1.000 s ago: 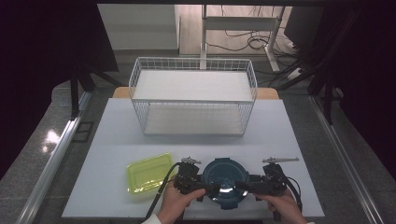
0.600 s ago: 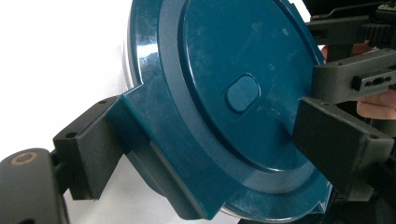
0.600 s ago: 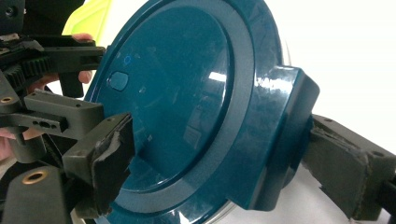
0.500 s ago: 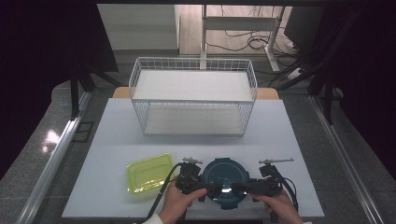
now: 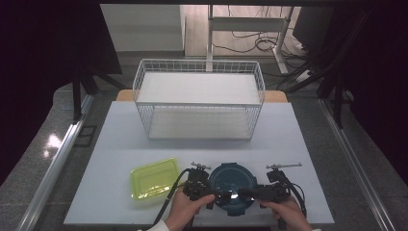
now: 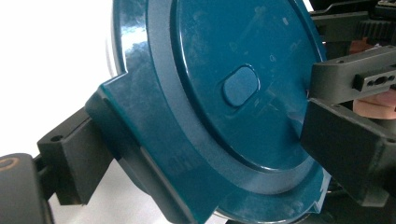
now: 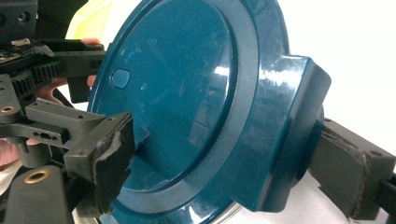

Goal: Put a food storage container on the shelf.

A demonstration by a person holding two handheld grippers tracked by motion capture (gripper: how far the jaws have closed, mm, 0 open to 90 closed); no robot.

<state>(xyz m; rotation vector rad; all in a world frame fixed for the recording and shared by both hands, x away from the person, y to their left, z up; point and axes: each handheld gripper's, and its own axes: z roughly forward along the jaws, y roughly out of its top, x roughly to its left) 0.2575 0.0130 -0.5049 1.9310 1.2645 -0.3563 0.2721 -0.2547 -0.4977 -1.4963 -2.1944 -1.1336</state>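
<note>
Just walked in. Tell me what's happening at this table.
A person holds a gripper in each hand at the near edge of the white table. The left gripper and right gripper both grip the round teal lid from opposite sides. A yellow-green container lies beside it; a white wire basket stands farther back.

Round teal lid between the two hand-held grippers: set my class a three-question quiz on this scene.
1. True or false: the yellow-green tray lies inside the wire basket.
2. Which is round? A the tray, B the teal lid, C the basket.
3. Fill in: the left hand-held gripper and right hand-held gripper both meet the ____.

Key: 1 false, it lies on the table, left of the lid. 2 B. 3 lid; each hand-held gripper's jaws stand on either side of a lid tab.
</note>
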